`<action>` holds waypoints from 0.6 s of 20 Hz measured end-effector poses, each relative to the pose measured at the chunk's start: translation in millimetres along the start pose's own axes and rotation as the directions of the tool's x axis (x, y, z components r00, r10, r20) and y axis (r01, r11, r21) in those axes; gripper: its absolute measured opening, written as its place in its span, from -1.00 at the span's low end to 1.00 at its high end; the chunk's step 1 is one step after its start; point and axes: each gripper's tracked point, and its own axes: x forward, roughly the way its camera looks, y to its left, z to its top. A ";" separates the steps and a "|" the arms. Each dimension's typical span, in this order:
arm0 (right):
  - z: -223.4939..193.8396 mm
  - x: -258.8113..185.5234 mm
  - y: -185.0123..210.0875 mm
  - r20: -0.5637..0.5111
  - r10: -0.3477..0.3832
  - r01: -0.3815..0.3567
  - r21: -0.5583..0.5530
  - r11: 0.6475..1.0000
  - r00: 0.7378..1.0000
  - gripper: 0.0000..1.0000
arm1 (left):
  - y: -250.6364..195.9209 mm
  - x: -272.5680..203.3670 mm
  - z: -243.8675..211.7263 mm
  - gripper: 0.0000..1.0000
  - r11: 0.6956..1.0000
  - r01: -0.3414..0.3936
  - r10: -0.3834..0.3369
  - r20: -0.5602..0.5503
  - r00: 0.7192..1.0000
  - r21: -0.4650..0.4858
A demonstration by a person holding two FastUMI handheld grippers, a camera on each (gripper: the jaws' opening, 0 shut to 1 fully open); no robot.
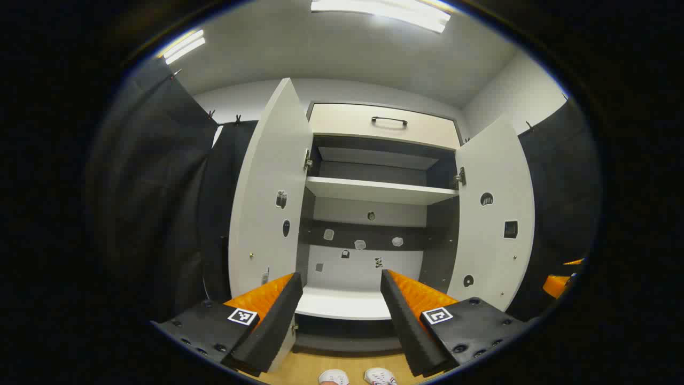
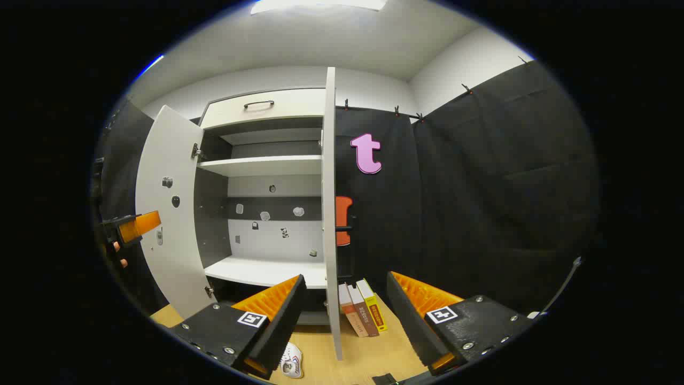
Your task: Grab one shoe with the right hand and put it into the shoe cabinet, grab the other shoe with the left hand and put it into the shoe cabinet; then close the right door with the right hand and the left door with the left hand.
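Observation:
The white shoe cabinet [image 1: 374, 190] stands straight ahead with its left door [image 1: 270, 192] and right door [image 1: 494, 214] both swung wide. Its lower shelf [image 1: 344, 305] and upper shelf [image 1: 379, 191] are bare. Two white shoes [image 1: 334, 377] [image 1: 380, 376] lie on the wooden floor just below my left gripper [image 1: 342, 305], which is open and holds nothing. In the right gripper view, one white shoe [image 2: 291, 361] lies on the floor under my open right gripper [image 2: 344, 307], beside the right door's edge [image 2: 330, 214]. The left gripper [image 2: 136, 227] appears at the far left, held by a hand.
Three books [image 2: 363, 310] lean on the floor against the black cloth wall, right of the right door. A drawer with a dark handle [image 1: 389, 121] tops the cabinet. Stickers dot the back panel and the doors' inner faces. Black cloth hangs on both sides.

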 end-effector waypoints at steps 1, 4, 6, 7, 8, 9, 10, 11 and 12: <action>0.6 4.0 2.3 0.003 0.002 -0.002 0.009 1.000 1.000 0.85 | 4.8 -2.0 -0.3 0.87 1.000 -0.007 0.007 0.000 1.000 0.002; 3.4 12.8 18.7 0.016 0.029 -0.030 0.023 0.999 0.999 0.85 | 21.3 -9.3 -0.9 0.87 0.999 -0.025 0.025 0.002 1.000 -0.029; 1.3 21.6 33.0 0.017 0.059 -0.059 -0.001 0.998 0.998 0.85 | 42.1 -16.0 1.1 0.93 0.997 -0.073 0.073 0.011 0.997 -0.022; 0.0 25.0 39.9 0.021 0.069 -0.069 -0.016 0.997 0.997 0.85 | 53.6 -20.9 1.9 0.93 0.995 -0.102 0.102 0.013 0.995 -0.011; 0.5 31.0 48.0 0.026 0.077 -0.077 -0.028 0.997 0.997 0.85 | 62.5 -25.9 2.2 0.92 0.993 -0.120 0.120 0.015 0.993 -0.001; 0.9 35.8 57.1 0.024 0.087 -0.086 -0.039 0.996 0.996 0.85 | 69.6 -29.6 4.9 0.93 0.992 -0.128 0.128 0.027 0.991 -0.005; -0.3 38.6 67.2 0.019 0.106 -0.105 -0.052 0.993 0.994 0.86 | 74.2 -29.2 8.7 0.87 0.992 -0.124 0.124 0.037 0.992 -0.015; 1.7 39.2 74.7 0.031 0.121 -0.119 -0.064 0.991 0.992 0.86 | 78.9 -29.8 4.8 0.87 0.992 -0.123 0.123 0.019 0.992 -0.021; 6.7 42.0 78.6 0.052 0.114 -0.111 -0.070 0.991 0.992 0.86 | 83.9 -29.2 2.4 0.87 0.992 -0.123 0.123 0.004 0.992 -0.023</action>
